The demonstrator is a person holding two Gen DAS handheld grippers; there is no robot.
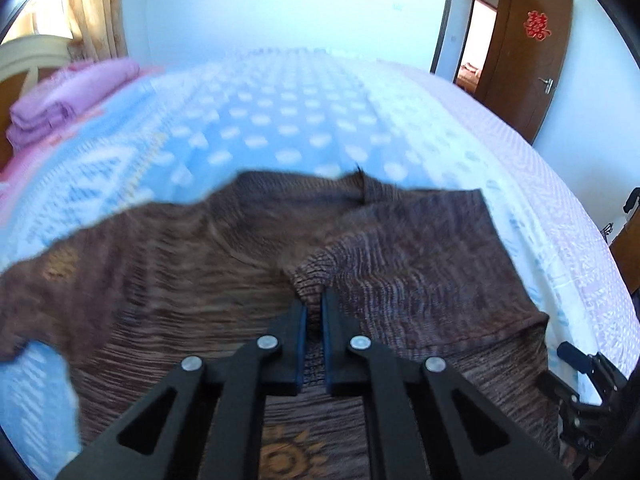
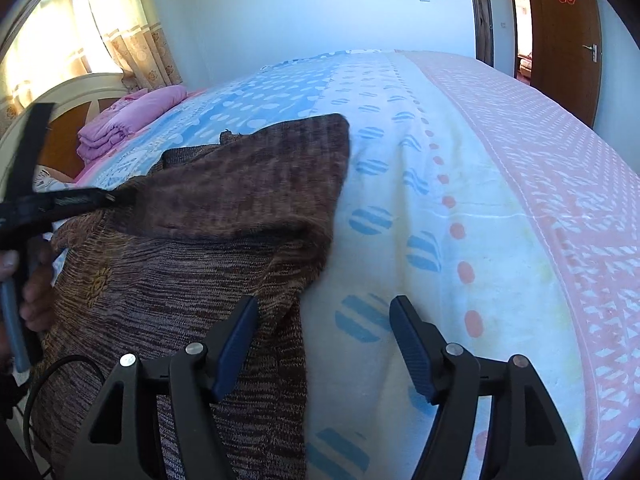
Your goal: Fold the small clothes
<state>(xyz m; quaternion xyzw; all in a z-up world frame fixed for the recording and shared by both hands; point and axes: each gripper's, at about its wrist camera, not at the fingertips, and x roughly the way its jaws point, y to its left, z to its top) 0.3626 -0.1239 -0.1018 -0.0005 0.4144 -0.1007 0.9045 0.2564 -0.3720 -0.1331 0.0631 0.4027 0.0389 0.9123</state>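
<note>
A brown knitted garment [image 1: 180,260] with a yellow flower motif lies spread on the bed, its right side folded over on itself [image 2: 240,184]. My left gripper [image 1: 314,304] is shut, and a raised ridge of the knit is pinched at its tips. From the right wrist view it [image 2: 109,198] reaches in from the left onto that folded layer, with a person's hand [image 2: 36,292] on its handle. My right gripper [image 2: 324,312] stands open over the garment's right edge. Its left finger [image 2: 240,332] is above the knit and its right finger [image 2: 412,344] above the bedcover, gripping nothing.
The bedcover [image 2: 460,200] is patterned in blue, white and pink and stretches far beyond the garment. A folded pink blanket [image 2: 132,120] lies by the headboard [image 2: 80,92] at the left. A brown door [image 2: 560,40] stands open at the far right. A black cable [image 2: 48,376] loops at the lower left.
</note>
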